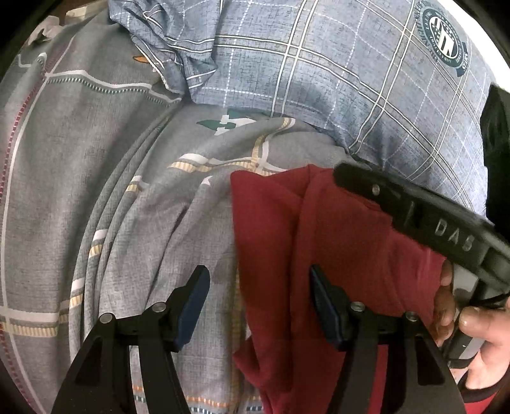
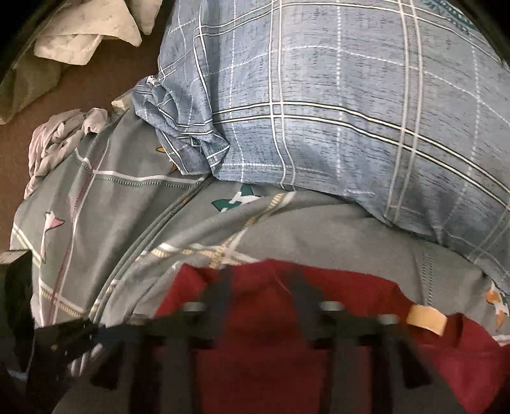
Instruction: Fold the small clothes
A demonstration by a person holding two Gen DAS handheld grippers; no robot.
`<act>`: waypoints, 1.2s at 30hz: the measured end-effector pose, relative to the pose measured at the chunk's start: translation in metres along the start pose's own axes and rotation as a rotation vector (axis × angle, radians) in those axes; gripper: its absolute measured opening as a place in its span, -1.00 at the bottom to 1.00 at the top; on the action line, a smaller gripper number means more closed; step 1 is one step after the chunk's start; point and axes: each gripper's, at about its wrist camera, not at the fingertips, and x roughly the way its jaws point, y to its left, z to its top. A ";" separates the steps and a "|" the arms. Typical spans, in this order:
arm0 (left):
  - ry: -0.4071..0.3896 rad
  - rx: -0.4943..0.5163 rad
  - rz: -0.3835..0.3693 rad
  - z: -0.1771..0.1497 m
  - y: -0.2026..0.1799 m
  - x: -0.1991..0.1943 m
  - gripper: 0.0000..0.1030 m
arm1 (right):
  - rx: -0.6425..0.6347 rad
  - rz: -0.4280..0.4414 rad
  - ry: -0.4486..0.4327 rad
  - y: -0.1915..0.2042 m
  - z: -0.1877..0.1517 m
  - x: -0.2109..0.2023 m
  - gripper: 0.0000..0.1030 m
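A dark red garment lies on the grey patterned bedsheet. In the left wrist view my left gripper stands open. The garment's left edge runs between its fingers and the right finger is over the red cloth. The right gripper's black body crosses the garment's far right, held by a hand. In the blurred right wrist view my right gripper hovers over the red garment with its jaws apart, near its far edge. A tan label sits on the cloth to the right.
A big blue plaid pillow lies just beyond the garment. Crumpled pale cloth sits at the sheet's left edge, by the brown floor. A white quilted cushion lies farther back. A dark blurred shape is at lower left.
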 end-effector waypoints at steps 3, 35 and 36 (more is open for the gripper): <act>0.004 -0.010 -0.003 0.000 0.002 0.000 0.26 | -0.010 -0.028 0.029 -0.005 -0.003 0.009 0.16; 0.059 -0.105 -0.252 0.001 0.016 0.008 -0.46 | 0.123 0.110 0.154 0.007 -0.003 0.000 0.34; 0.058 -0.115 -0.266 0.000 0.019 0.006 -0.49 | 0.123 0.116 0.173 0.010 -0.001 0.005 0.36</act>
